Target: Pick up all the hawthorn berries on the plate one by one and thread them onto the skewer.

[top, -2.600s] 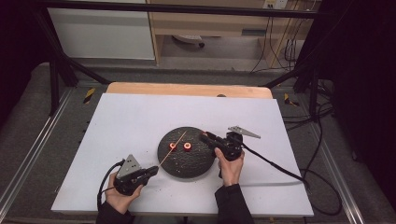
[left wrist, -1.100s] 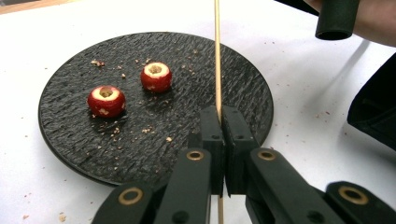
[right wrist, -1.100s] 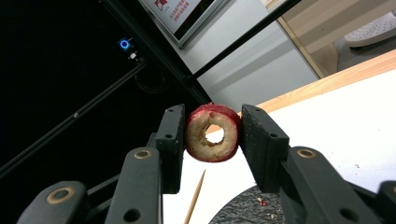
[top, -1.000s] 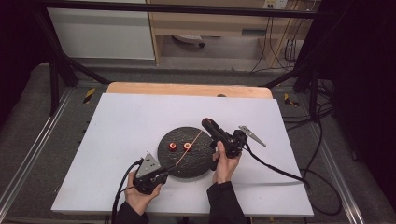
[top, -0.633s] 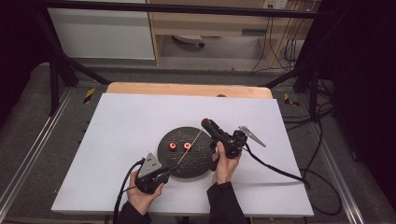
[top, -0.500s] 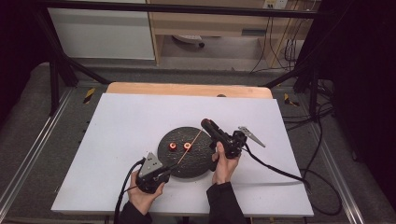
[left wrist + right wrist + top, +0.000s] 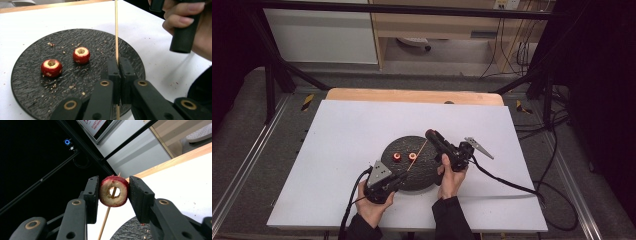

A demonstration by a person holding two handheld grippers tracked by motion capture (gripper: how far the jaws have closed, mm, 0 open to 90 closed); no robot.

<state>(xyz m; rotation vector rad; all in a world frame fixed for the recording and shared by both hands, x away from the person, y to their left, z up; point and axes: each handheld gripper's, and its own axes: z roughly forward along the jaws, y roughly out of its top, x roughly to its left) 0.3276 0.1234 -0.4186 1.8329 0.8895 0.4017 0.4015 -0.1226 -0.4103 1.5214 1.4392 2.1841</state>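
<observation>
From above, the left gripper (image 7: 398,179) clamps a thin wooden skewer (image 7: 417,156) over the near rim of a dark plate (image 7: 432,175).

Along the left gripper's jaws, two cored red fruits (image 7: 51,67) lie beyond, on its left.

The right gripper (image 7: 113,191) clasps a cored fruit ring (image 7: 114,191); the skewer tip sits in its hole.

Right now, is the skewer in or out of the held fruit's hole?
In. The skewer passes through the cored fruit that the right gripper clamps.
</observation>
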